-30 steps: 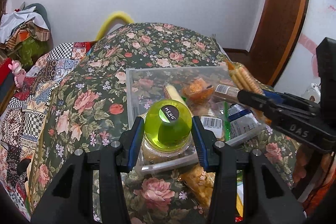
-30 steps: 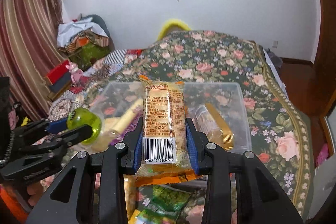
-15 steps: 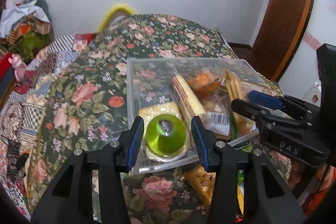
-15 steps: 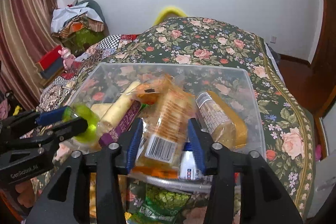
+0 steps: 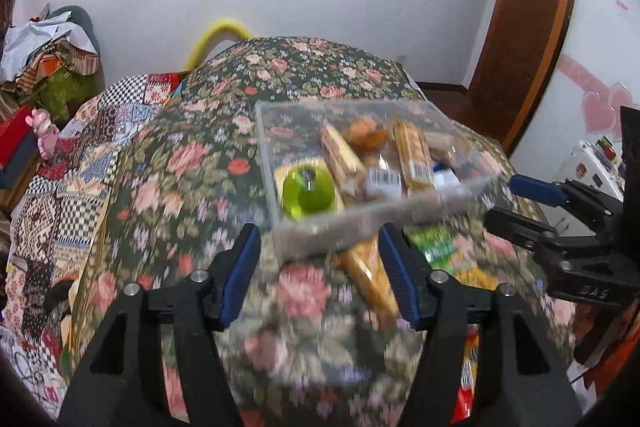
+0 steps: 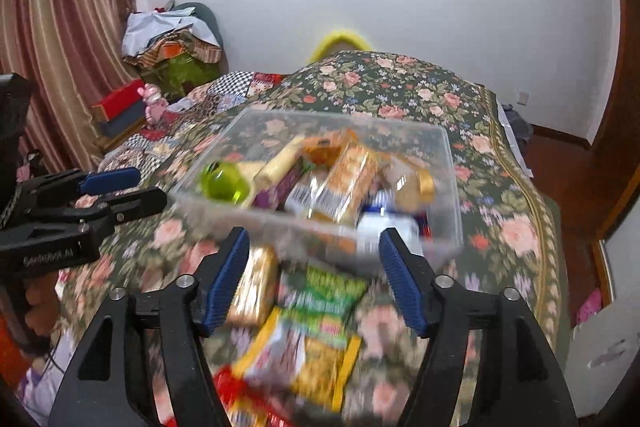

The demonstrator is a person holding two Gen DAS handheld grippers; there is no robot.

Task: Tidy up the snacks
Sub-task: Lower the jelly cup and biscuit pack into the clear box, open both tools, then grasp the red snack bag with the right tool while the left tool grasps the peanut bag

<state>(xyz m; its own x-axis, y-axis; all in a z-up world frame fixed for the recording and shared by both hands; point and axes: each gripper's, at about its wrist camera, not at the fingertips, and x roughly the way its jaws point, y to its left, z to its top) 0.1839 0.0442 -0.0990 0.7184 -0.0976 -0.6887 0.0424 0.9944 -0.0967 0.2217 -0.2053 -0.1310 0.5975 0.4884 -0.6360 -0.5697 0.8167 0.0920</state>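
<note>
Floral bedspread [image 5: 192, 163], clear bin [image 5: 280, 227] sitting mid-bed, snacks inside.
Both claws, left [image 5: 318, 269] and right [image 6: 314, 277], are gaping empty, jaws just opening; loose packets [image 6: 320, 311] are waiting before the bin, needing picking next.

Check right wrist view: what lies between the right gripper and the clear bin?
Loose snack packets on the floral cloth: a gold packet and a green packet, before the clear bin. Right gripper open, empty.
</note>
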